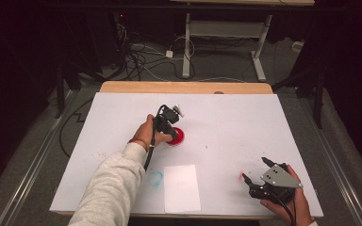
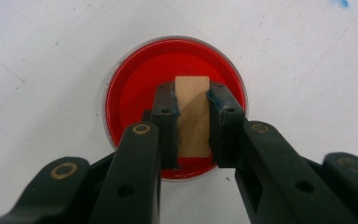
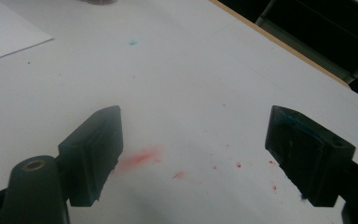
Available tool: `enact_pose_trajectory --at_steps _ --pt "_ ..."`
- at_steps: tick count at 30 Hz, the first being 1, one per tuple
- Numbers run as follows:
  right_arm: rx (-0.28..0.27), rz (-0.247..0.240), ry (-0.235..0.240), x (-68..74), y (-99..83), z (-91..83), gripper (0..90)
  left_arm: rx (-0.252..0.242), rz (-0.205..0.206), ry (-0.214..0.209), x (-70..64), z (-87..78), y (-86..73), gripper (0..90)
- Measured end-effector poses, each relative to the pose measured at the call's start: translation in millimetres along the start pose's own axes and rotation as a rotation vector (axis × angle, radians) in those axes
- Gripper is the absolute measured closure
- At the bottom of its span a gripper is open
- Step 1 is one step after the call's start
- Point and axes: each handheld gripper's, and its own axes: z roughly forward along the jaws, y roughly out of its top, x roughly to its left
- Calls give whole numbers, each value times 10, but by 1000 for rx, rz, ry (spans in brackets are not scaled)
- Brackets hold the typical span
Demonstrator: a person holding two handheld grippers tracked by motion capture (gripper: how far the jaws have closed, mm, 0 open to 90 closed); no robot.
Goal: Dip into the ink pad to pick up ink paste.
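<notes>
A small rectangular wooden block is held in the left tongs, clamped firmly between both jaws, directly over the round shallow dish of red paint near the middle of the white-covered counter. The dipping appears underway; stamping on the blank white paper sheet seems still to come. The right tongs are spread wide and empty above red smears.

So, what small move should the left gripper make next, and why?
Probably lift the block straight up. The left gripper is shut on it over the red dish, and the paper sheet nearby looks unprinted. The right gripper waits open.
</notes>
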Motion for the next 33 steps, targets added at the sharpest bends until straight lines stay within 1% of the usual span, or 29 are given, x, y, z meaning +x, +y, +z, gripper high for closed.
enact_pose_trajectory --at_steps 3,4,7,11,15,17,25,29,30,31,32,33 --pt "-2 -3 0 1 1 -1 196 -9 -14 -17 24 5 -8 739" --pt "-2 -3 0 2 2 -2 196 -10 -15 -16 23 5 -10 739" --pt "3 -7 4 3 2 0 200 -7 -14 -8 9 6 -7 739" --pt "5 -11 6 16 7 3 200 -7 -17 -9 11 8 -7 740" --pt "5 -12 5 9 10 3 200 2 -10 5 -8 10 5 739" --pt "9 -14 5 7 13 10 200 0 -14 4 -8 11 2 740" --pt "-3 -8 1 -6 34 13 199 -5 -18 4 -9 10 -2 739" --pt "-4 -7 0 -5 41 14 198 -6 -20 19 -20 -10 -8 739" --pt "-4 -7 2 -3 39 13 199 -12 -25 36 -20 -18 -15 738" --pt "-3 -8 2 -1 36 12 199 -25 -23 26 -11 -35 -28 738" --pt "-1 -10 2 -1 33 11 198 -50 -32 1 0 -63 -44 738" --pt "0 -8 4 -4 29 10 199 -64 -35 1 6 -95 -58 738"
